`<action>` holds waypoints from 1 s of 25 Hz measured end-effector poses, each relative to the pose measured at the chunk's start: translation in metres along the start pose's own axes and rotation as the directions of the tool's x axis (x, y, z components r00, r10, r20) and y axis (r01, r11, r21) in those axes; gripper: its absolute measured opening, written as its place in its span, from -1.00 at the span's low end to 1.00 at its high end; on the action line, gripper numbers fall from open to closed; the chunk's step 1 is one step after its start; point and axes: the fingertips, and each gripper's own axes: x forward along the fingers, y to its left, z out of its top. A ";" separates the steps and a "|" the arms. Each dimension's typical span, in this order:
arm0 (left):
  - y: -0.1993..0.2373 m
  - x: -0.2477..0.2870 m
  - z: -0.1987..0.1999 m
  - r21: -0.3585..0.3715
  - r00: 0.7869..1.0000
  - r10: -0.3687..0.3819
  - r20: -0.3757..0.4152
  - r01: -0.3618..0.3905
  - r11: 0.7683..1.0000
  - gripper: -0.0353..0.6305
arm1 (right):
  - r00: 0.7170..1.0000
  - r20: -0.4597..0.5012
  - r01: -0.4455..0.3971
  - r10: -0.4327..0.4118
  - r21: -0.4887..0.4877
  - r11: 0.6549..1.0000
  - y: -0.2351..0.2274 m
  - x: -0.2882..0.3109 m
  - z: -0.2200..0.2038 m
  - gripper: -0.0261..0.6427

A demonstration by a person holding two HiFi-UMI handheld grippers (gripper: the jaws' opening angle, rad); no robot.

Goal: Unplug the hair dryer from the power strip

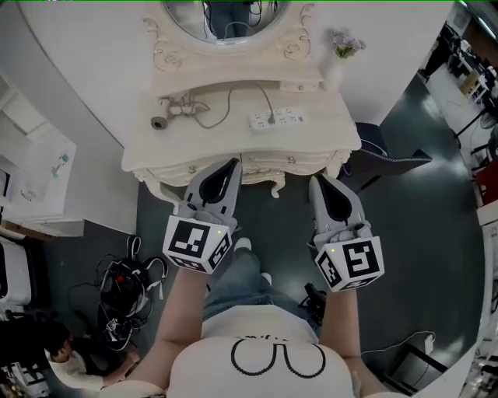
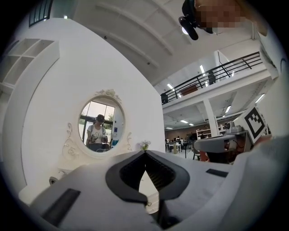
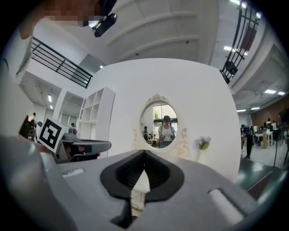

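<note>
In the head view a white power strip (image 1: 277,119) lies on the white vanity table (image 1: 194,151), right of middle. A hair dryer (image 1: 168,113) lies at the table's left, and its thin cord (image 1: 226,109) loops over to a plug seated in the strip. My left gripper (image 1: 233,164) is shut and empty, its tip over the table's front edge. My right gripper (image 1: 317,181) is also shut and empty, just short of that edge. Both point level at the vanity. The left gripper (image 2: 145,153) and right gripper (image 3: 144,152) each show closed tips with nothing between them.
An oval mirror (image 1: 226,17) stands at the back of the vanity, with a vase of pale flowers (image 1: 342,48) to its right. A dark stool (image 1: 383,160) sits right of the table. A tangle of cables and gear (image 1: 124,289) lies on the floor at left, near white shelving (image 1: 40,180).
</note>
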 end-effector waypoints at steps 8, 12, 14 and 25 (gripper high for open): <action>0.034 0.068 -0.031 -0.003 0.999 0.002 -0.047 -0.002 1.000 -0.89 | 0.999 -0.037 -0.015 0.014 -0.006 1.000 -0.036 0.062 -0.022 -0.91; 0.058 0.110 -0.049 -0.019 0.998 -0.015 -0.064 0.014 1.000 -0.89 | 0.997 -0.076 -0.028 0.028 0.004 1.000 -0.060 0.106 -0.036 -0.91; 0.071 0.134 -0.064 -0.032 0.995 -0.022 -0.098 0.019 0.999 -0.89 | 0.995 -0.098 -0.029 0.030 0.008 1.000 -0.074 0.129 -0.046 -0.91; 0.126 0.231 -0.153 -0.122 0.947 -0.190 -0.259 0.164 0.979 -0.76 | 0.958 -0.281 -0.044 0.060 0.063 0.997 -0.124 0.248 -0.122 -0.91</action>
